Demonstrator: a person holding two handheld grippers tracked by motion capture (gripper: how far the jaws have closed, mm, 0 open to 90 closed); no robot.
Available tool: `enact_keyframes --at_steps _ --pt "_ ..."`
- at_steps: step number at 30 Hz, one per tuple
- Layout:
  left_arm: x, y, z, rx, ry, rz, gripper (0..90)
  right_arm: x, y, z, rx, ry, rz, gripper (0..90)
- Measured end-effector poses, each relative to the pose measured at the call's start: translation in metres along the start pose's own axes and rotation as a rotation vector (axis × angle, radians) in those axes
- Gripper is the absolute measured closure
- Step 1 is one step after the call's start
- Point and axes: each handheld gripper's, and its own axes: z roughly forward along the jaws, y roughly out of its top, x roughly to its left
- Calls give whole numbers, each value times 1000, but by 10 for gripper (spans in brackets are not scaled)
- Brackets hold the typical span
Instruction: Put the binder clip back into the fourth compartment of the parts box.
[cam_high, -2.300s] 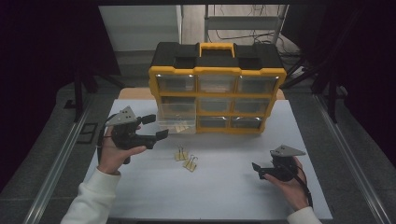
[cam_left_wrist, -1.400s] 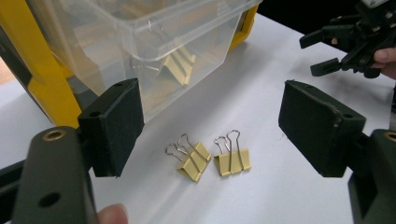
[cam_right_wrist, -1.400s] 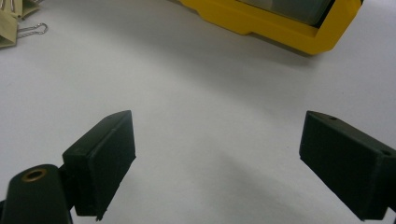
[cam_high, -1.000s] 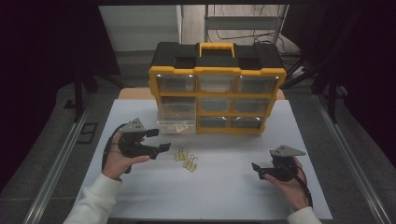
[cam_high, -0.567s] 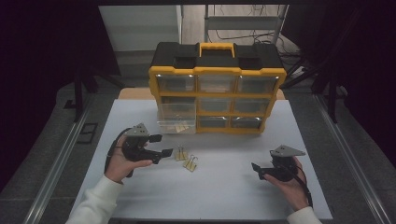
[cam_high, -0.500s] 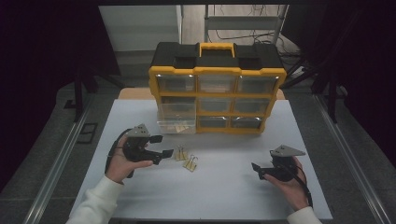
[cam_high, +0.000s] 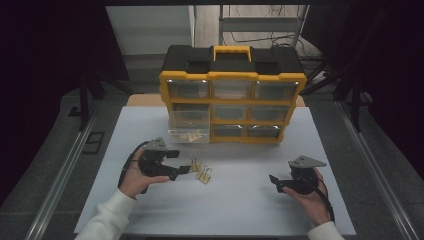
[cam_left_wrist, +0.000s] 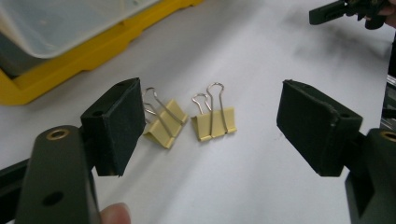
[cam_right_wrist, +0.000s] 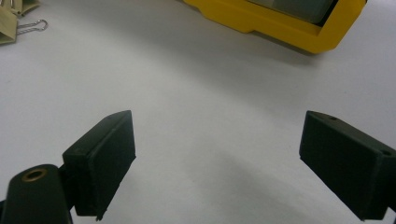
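drawer (cam_high: 189, 129): pulled out, holds clips (yellowish) | left gripper (cam_left_wrist: 210, 126): released | right gripper (cam_right_wrist: 217, 161): released

Two yellow binder clips (cam_left_wrist: 189, 122) lie side by side on the white table (cam_left_wrist: 261, 186) between spread fingers (cam_left_wrist: 114, 123).

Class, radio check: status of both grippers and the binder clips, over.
Left gripper open, low over two binder clips. Right gripper open, empty, apart. Clips loose on table, nothing blocking.
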Motion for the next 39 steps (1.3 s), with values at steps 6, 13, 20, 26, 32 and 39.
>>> enact_keyframes --at_steps 6,13,20,26,32,39 --pt "-3 -1 11 27 -17 5 234 0 0 0 0 0 -3 112" --pt "-4 -3 22 45 -30 2 233 0 0 1 3 2 -2 113" --pt "-6 -4 30 59 -39 1 235 1 0 1 4 1 -3 113" --pt "-9 -5 38 74 -44 3 236 1 0 1 5 0 -4 113" --pt "-9 -4 44 78 -51 0 238 1 0 2 6 0 -4 113" --pt "-11 -4 50 84 -56 5 240 1 0 2 7 1 -5 113"
